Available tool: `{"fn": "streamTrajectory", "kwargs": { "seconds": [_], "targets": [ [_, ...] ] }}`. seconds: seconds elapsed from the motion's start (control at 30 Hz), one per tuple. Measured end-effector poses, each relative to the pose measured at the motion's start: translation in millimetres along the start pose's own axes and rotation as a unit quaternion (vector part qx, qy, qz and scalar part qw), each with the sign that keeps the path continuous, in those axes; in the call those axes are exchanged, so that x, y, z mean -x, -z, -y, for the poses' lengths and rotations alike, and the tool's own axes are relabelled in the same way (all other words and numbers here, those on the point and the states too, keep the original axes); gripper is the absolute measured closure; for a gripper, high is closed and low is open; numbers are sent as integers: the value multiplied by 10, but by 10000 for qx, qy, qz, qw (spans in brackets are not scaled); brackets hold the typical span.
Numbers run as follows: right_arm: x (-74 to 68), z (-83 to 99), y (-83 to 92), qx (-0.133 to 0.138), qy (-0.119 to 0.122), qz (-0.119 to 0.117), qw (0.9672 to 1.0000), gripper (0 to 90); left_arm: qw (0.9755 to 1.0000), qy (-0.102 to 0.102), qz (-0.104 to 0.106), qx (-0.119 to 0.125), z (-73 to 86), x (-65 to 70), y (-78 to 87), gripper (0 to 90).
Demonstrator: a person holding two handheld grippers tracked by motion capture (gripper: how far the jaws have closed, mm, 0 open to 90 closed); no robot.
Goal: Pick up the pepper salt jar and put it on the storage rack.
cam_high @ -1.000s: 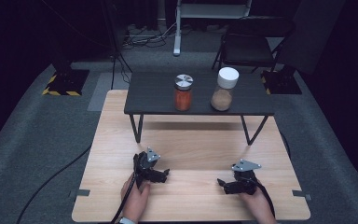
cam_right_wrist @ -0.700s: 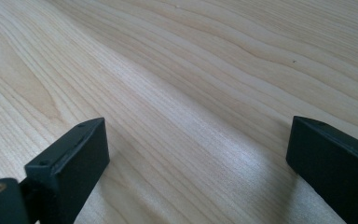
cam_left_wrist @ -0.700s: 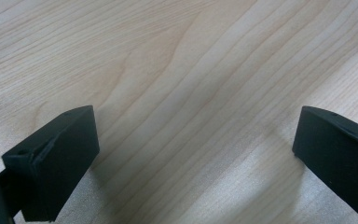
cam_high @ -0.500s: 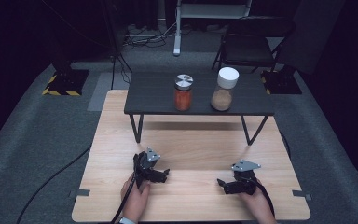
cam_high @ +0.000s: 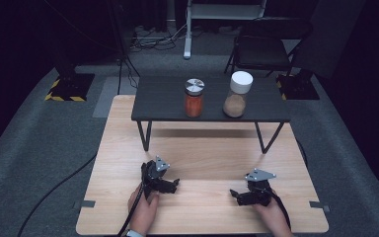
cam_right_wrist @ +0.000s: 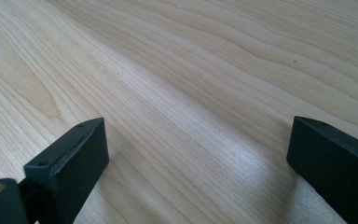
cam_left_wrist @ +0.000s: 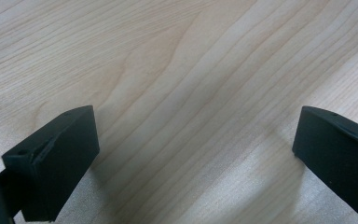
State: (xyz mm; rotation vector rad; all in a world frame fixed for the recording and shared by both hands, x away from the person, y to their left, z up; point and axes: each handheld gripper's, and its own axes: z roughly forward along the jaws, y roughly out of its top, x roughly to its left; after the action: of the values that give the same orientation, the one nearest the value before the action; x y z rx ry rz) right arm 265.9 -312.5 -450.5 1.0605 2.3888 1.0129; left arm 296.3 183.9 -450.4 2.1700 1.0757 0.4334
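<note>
Pale wood table, seemingly orange-filled jar, tan jar

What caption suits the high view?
Two open grippers, left and right, rest on a wooden table before two jars.

The high view is lit from above onto the pale worktop, which stands out bright while the floor and room behind fall off into near black. The small dark table throws a soft shadow on the wood beneath it. That view is somewhat soft and grainy. In both gripper views the wood grain is sharp and evenly lit, with faint blurred shadows spreading beside each tool's jaws, which look slightly out of focus.
</note>
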Motion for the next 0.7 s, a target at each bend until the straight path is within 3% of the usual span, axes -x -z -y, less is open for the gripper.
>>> {"fn": "streamTrajectory", "kwargs": {
  "seconds": [0.7],
  "targets": [
    [2,0,0,-1,1,-6,10000,51,10000,0,0,1,0,0,0,3]
  ]
}}
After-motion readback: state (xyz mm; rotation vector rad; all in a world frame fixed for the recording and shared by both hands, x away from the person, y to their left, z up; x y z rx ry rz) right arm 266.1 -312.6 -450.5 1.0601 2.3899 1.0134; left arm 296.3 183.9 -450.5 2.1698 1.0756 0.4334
